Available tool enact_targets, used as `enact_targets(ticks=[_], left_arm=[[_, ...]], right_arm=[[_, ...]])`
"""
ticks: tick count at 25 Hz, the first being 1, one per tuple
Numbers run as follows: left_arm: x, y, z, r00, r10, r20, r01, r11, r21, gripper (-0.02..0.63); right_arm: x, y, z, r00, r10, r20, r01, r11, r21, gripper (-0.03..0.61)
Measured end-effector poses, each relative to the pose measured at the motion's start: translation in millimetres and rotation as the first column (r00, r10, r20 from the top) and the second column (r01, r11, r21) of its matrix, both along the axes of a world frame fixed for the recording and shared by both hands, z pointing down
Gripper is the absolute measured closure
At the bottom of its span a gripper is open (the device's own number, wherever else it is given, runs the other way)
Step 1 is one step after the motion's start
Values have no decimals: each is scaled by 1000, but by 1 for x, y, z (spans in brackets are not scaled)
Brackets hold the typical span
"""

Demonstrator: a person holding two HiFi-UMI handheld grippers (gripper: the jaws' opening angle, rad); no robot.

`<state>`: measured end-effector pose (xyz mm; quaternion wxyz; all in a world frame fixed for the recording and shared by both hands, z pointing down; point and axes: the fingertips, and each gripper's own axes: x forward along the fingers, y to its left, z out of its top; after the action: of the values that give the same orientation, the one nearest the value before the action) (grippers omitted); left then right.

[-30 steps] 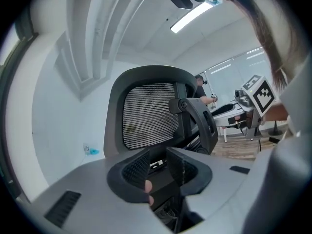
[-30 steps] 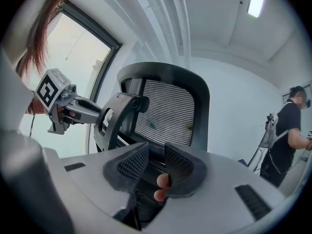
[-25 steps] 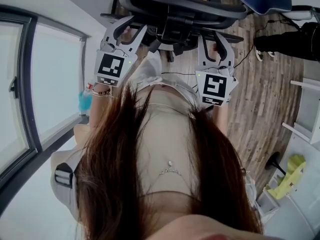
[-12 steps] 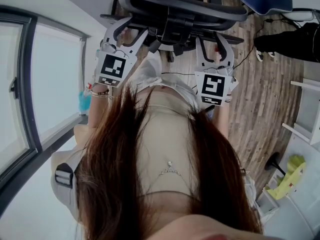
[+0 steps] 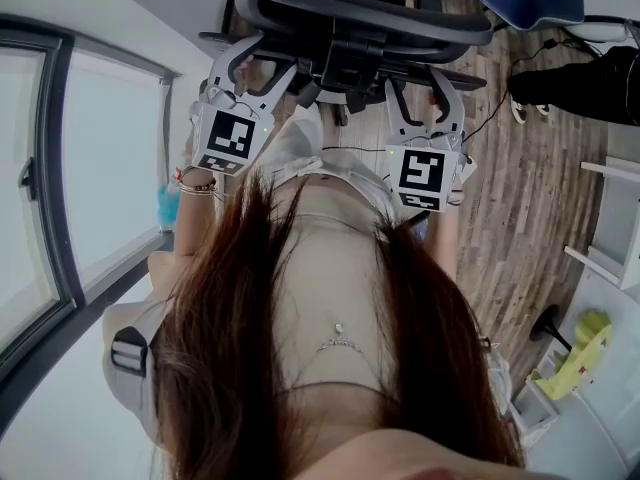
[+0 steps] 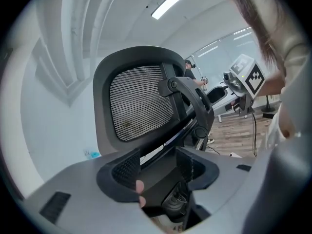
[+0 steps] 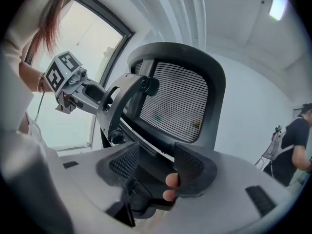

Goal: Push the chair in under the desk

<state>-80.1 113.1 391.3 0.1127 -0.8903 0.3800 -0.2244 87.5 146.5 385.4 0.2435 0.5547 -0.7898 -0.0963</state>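
Note:
A black office chair point(image 5: 350, 13) with a mesh back point(image 6: 141, 101) stands at the top of the head view, right in front of me. My left gripper point(image 5: 268, 53) is at the left of the chair's back frame and my right gripper point(image 5: 418, 83) at the right of it. Both have just been opening and stand open. In the left gripper view a dark part of the chair's lower back lies between the left gripper's point(image 6: 158, 167) pads. The right gripper point(image 7: 156, 162) likewise straddles a black chair part under the mesh back point(image 7: 175, 101). My hair and body hide the lower chair.
A large window point(image 5: 100, 168) runs along the left. To the right there is wood floor point(image 5: 520, 198), with a black bag and cables point(image 5: 580, 83), a white shelf point(image 5: 610, 218) and a yellow-green item point(image 5: 585, 343). Another person point(image 7: 292, 150) stands far off.
The jaws of both grippers have spread wider round the chair's back frame. Both grippers have rolled slightly but stay in the same place. The chair has not visibly moved.

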Motion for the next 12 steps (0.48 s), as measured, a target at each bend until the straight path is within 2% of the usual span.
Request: enact_targets(ticks=[12], left_arm=[[3,-2,6,1000,18,25,-18,1000,-11,380]], right_arm=[[-1,-4,8,999,-22,-28,21,999,-25,330]])
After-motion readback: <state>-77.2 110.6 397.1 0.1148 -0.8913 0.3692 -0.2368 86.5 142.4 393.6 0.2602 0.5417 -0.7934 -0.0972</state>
